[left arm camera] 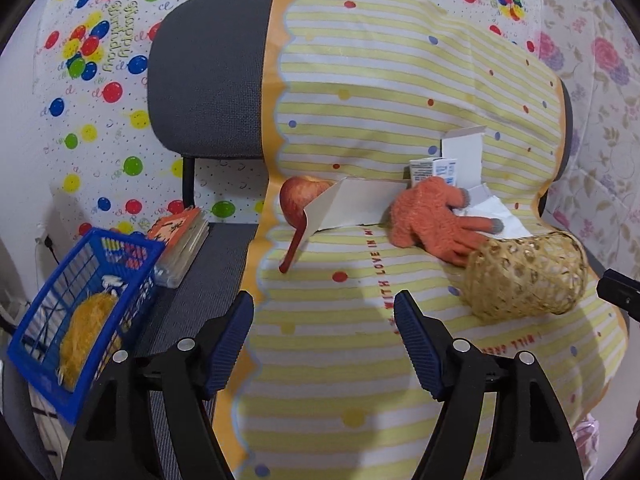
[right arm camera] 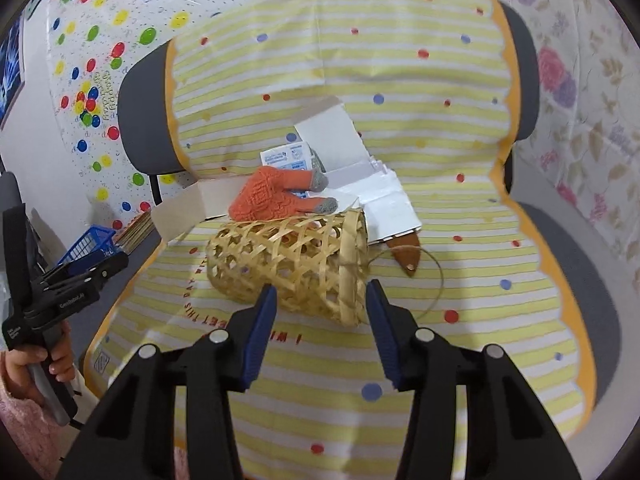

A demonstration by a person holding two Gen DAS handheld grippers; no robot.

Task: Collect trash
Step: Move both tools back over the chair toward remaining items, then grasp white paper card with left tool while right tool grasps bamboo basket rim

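A chair draped in a yellow striped cloth (left arm camera: 360,360) carries the clutter. On it lie an apple (left arm camera: 298,196), an opened white cardboard box (left arm camera: 360,204), a small printed carton (left arm camera: 432,170), an orange glove (left arm camera: 428,220), crumpled white paper (right arm camera: 392,208) and a woven bamboo basket (right arm camera: 288,260) on its side. My left gripper (left arm camera: 322,304) hangs open over bare cloth, short of the box. My right gripper (right arm camera: 320,290) is open, with the basket's near rim just ahead of its tips and partly between them. No pad visibly presses on it.
A blue plastic basket (left arm camera: 132,240) with a yellow fuzzy thing (left arm camera: 86,336) sits at the seat's left, beside a stack of notebooks (left arm camera: 182,240). A brown leather tag (right arm camera: 406,252) on a string lies right of the woven basket. A hand (right arm camera: 24,364) holds the left gripper.
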